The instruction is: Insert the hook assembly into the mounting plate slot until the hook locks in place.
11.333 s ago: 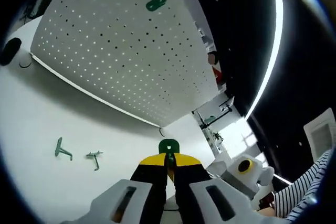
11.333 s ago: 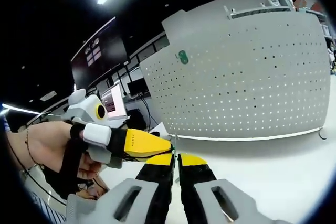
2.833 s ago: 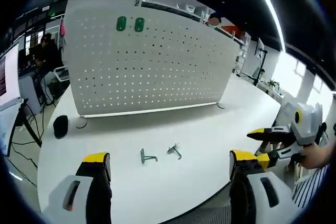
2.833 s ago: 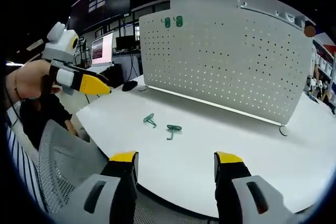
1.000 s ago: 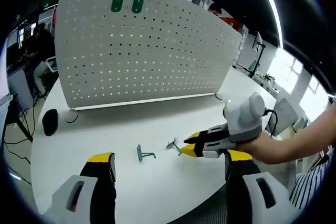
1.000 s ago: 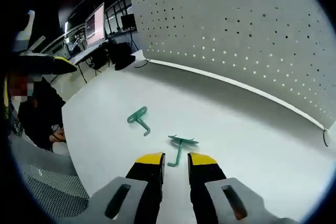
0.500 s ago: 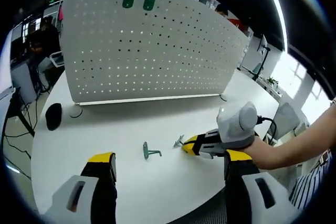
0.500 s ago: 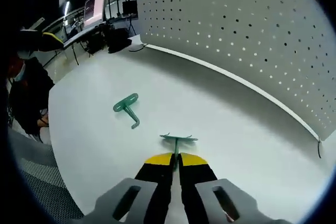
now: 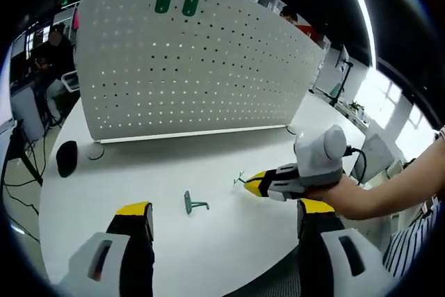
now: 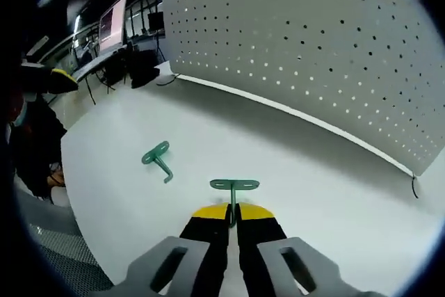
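Observation:
In the right gripper view my right gripper (image 10: 233, 215) is shut on the stem of a green hook (image 10: 234, 186), held just above the white table (image 10: 327, 193). A second green hook (image 10: 158, 156) lies on the table to its left. The left gripper view shows my left gripper (image 9: 221, 222) open with nothing between its jaws. Ahead of it the right gripper (image 9: 256, 184) holds the lifted hook (image 9: 241, 179), and the other hook (image 9: 192, 203) lies on the table. Two green plates (image 9: 176, 3) sit high on the white pegboard (image 9: 208, 67).
A black mouse (image 9: 67, 158) with a cable lies at the table's left end. A small dark hook (image 10: 414, 187) rests by the pegboard's right foot. A person (image 9: 49, 53) sits behind the pegboard's left side, and monitors (image 10: 111, 29) stand on desks to the left.
My right gripper closed on the nearer hook and has now raised it off the table. The left gripper stays open and still.

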The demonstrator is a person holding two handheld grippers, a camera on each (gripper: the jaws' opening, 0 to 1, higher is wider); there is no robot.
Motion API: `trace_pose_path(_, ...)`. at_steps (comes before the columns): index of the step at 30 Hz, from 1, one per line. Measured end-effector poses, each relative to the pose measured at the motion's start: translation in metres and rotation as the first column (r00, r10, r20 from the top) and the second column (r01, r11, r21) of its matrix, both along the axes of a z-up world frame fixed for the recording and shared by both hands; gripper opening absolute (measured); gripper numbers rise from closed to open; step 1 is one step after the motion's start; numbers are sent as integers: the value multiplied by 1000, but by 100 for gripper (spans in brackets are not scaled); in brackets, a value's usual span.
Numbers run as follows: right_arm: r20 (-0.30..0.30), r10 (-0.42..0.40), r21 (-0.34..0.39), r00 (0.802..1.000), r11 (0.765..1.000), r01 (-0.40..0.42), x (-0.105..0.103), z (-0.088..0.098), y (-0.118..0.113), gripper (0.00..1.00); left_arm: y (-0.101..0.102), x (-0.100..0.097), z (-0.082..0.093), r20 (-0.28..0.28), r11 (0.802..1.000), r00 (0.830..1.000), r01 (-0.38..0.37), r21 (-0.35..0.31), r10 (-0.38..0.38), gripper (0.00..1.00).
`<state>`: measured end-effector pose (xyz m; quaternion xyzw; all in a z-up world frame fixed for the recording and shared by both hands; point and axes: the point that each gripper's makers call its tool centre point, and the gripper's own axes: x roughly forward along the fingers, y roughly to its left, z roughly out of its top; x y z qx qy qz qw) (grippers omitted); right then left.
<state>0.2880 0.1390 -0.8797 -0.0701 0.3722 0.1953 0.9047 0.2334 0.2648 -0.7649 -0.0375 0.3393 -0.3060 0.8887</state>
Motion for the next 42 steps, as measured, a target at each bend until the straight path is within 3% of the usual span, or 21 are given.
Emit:
trace_pose_path(3,-9,-33,60,999,998,34,1,12,-1,0,0,1,1,8,1000,1000,6,2,-6,86)
trace_pose_path(7,-12,-13,60,1000,998,13,-1,24,-1,0,3,6,0,8,1000,1000,3,-2,-3,86)
trace_pose_path(13,-10,-29,158,1000,987,31,-5,51,3,0,2,15,2,17,1000,1000,10,-15,-9,84)
trace_pose_path(15,-16,-44,219,999,975,47,-8,64,6,0,0,18,4,19,1000,1000,13,-27,-13,84)
trace_pose_path(16,-8,-76,304,997,950,75,-7,78,9,1,-2,21,6,24,999,1000,10,-36,-9,84)
trace_pose_path(17,14,-94,327,995,941,84,-6,88,9,1,-3,22,7,27,999,1000,15,-41,-14,84)
trace_pose_path(18,40,-72,282,997,958,58,-9,95,5,1,-4,25,8,27,999,1000,17,-45,-16,84)
trace_pose_path(19,53,-62,291,997,956,44,-10,101,7,1,-5,27,9,33,999,999,15,-50,-13,84)
trace_pose_path(21,50,-81,358,995,932,58,-14,116,14,1,-8,31,14,46,997,999,18,-71,-15,83)
trace_pose_path(24,47,-74,400,996,915,49,-19,129,19,1,-13,36,22,41,993,999,15,-119,-10,82)
trace_pose_path(27,18,-61,465,998,884,46,-29,141,30,1,-15,40,31,75,992,997,32,-122,-23,81)
trace_pose_path(28,-10,-67,497,998,865,63,-32,143,33,1,-16,41,32,80,992,996,37,-122,-27,81)
trace_pose_path(29,-63,-86,570,994,815,106,-36,149,38,1,-17,42,36,94,990,995,51,-129,-39,80)
trace_pose_path(30,-75,-86,594,993,796,114,-37,153,41,1,-18,43,38,99,988,994,57,-140,-44,79)
trace_pose_path(32,-48,-60,569,997,819,77,-41,157,43,1,-22,43,45,107,981,993,73,-178,-54,78)
trace_pose_path(35,-82,-42,613,996,786,84,-47,161,51,1,-25,43,53,128,975,990,90,-204,-65,74)
trace_pose_path(38,-85,-39,616,996,783,83,-48,160,50,1,-30,42,56,143,973,986,117,-201,-89,71)
trace_pose_path(40,-114,-39,651,993,752,104,-51,162,52,1,-33,41,56,150,971,983,138,-195,-109,69)
trace_pose_path(42,-121,-42,658,992,745,111,-52,164,51,1,-36,40,58,166,967,978,156,-202,-123,66)
